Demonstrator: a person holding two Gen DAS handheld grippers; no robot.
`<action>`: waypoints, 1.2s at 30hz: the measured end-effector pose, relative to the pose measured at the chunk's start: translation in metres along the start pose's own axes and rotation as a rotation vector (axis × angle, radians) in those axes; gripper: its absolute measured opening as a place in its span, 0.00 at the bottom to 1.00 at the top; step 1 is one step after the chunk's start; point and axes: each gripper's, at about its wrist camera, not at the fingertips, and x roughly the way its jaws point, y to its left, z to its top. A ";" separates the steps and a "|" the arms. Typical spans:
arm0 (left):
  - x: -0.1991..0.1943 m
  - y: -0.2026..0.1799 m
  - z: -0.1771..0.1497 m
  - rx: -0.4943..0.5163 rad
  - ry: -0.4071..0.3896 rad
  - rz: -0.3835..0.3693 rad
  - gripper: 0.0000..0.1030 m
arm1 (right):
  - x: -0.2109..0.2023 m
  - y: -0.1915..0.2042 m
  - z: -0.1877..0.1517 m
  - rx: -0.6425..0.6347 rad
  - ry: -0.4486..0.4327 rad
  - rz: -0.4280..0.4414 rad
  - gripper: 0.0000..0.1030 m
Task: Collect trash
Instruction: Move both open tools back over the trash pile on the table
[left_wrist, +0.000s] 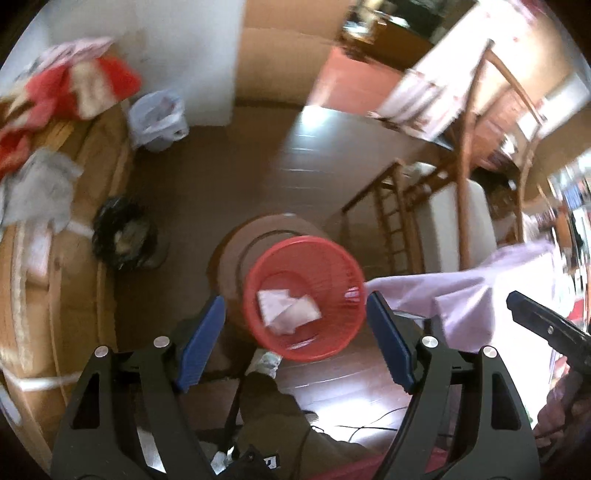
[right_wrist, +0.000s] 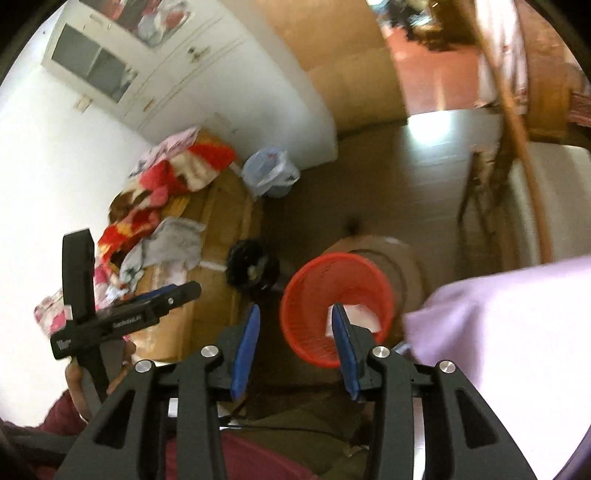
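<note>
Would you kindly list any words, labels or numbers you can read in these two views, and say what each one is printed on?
No text can be read with confidence.
White lettering on the side of the left hand-held gripper, seen from the right wrist view: too small and blurred to read.
White mark at its rear end: blurred, unreadable.
Red basket, white papers inside it, plastic bag: no legible print.

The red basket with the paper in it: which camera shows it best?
The left wrist view. There the red basket lies between the open gripper's fingers, its whole rim and the white paper inside plainly visible. In the right wrist view, a blue finger covers part of the basket and most of the paper.
</note>
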 end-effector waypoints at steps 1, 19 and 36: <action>0.003 -0.015 0.003 0.034 -0.002 -0.009 0.74 | -0.014 -0.007 -0.006 0.019 -0.034 -0.019 0.41; 0.005 -0.348 -0.079 0.916 0.064 -0.401 0.74 | -0.239 -0.121 -0.279 0.754 -0.628 -0.442 0.53; 0.022 -0.514 -0.316 1.498 0.277 -0.533 0.75 | -0.272 -0.069 -0.560 1.391 -0.962 -0.660 0.59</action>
